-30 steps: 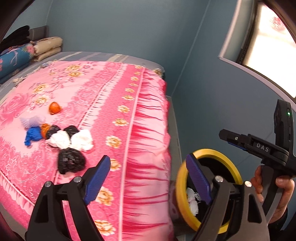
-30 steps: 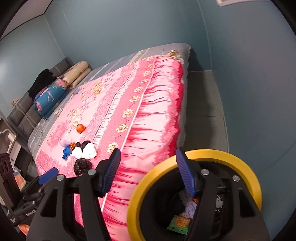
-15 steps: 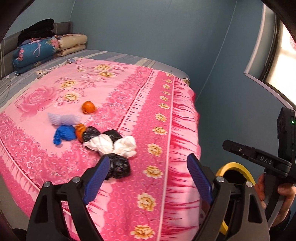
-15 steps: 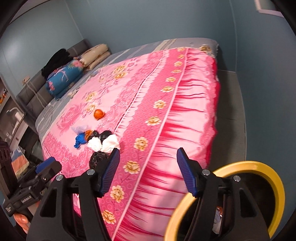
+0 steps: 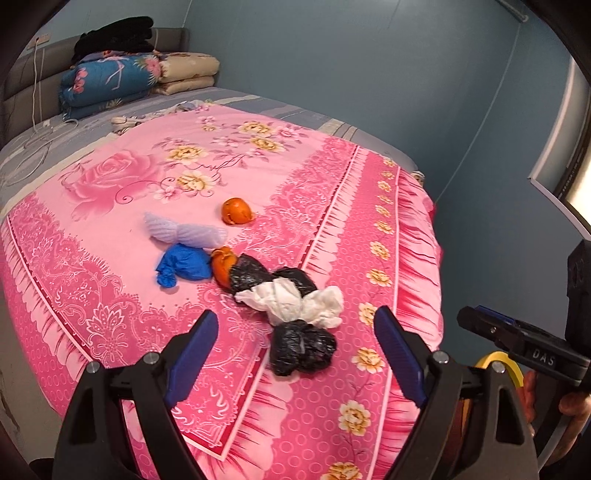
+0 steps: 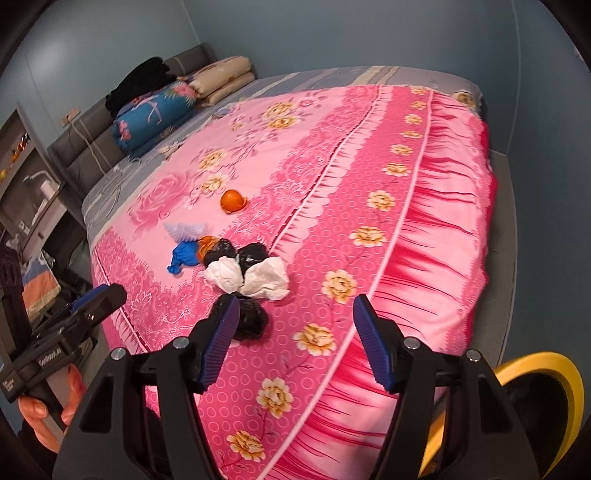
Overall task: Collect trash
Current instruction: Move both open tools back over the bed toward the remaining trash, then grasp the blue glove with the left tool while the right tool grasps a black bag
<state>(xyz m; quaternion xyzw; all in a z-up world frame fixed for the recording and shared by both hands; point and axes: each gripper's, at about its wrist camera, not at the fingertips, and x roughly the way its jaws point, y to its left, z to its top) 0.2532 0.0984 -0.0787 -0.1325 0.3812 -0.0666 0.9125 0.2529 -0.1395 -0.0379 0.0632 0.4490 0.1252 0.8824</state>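
Note:
A cluster of trash lies on the pink flowered bedspread (image 5: 110, 302): a black crumpled bag (image 5: 301, 347) nearest, white crumpled tissue (image 5: 295, 301), more black bags (image 5: 249, 275), a blue glove (image 5: 183, 264), pale netting (image 5: 184, 232) and orange peel (image 5: 236, 210). My left gripper (image 5: 295, 358) hangs open above the near black bag, nothing between its pads. My right gripper (image 6: 293, 339) is open too, with the black bag (image 6: 251, 319) by its left finger and the tissue (image 6: 247, 277) just beyond. A yellow-rimmed bin (image 6: 535, 402) stands on the floor at the bed's near corner.
Folded quilts (image 5: 110, 85) and dark clothing (image 5: 114, 35) are stacked at the headboard. A cable (image 5: 37, 136) trails over the grey sheet. A blue wall and a window (image 5: 569, 155) close the right side. Shelving (image 6: 26, 184) stands left of the bed.
Both grippers have swung from the yellow bin over to the bed. The trash cluster now sits just ahead of the fingers, and the bin has slid to the frame's edge.

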